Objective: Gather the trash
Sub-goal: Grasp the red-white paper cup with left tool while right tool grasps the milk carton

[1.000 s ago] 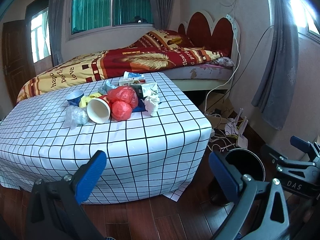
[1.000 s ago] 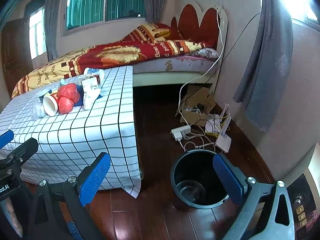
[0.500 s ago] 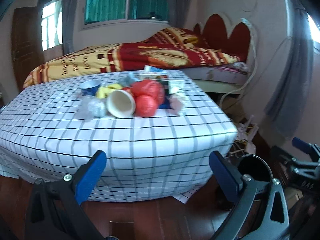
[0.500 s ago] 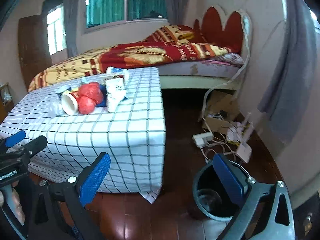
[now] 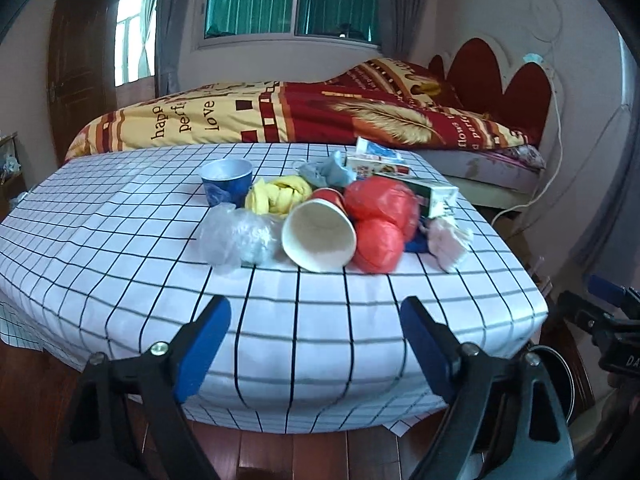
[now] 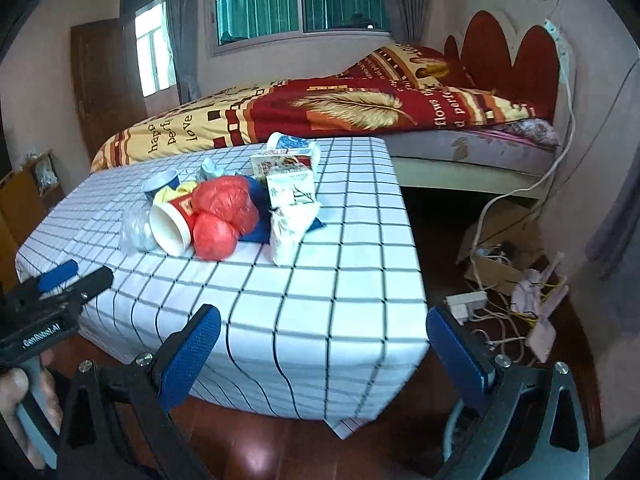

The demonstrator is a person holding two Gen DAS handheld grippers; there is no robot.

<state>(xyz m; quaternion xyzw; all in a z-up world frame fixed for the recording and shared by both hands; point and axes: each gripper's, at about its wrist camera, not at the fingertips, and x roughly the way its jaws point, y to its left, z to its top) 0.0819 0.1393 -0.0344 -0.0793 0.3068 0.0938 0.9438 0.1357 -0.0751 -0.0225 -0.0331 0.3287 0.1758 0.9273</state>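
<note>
**Caller:** Trash sat heaped on the checked table: a paper cup tipped on its side with its mouth toward us, two red bags touching it on the right, a clear plastic wad on its left.

**Partner:** And behind those?

**Caller:** A blue cup stood upright, a yellow wad just beside it, cartons and a white crumpled wrapper at the right of the pile.

**Partner:** The left gripper?

**Caller:** It hung short of the table's near edge, its jaws closing but wide apart, with nothing between them.

**Partner:** And the right gripper?

**Caller:** Its jaws were spread wide and bare, low at the table's corner. The bed lay beyond the table, and cables were strewn on the floor at right.
</note>
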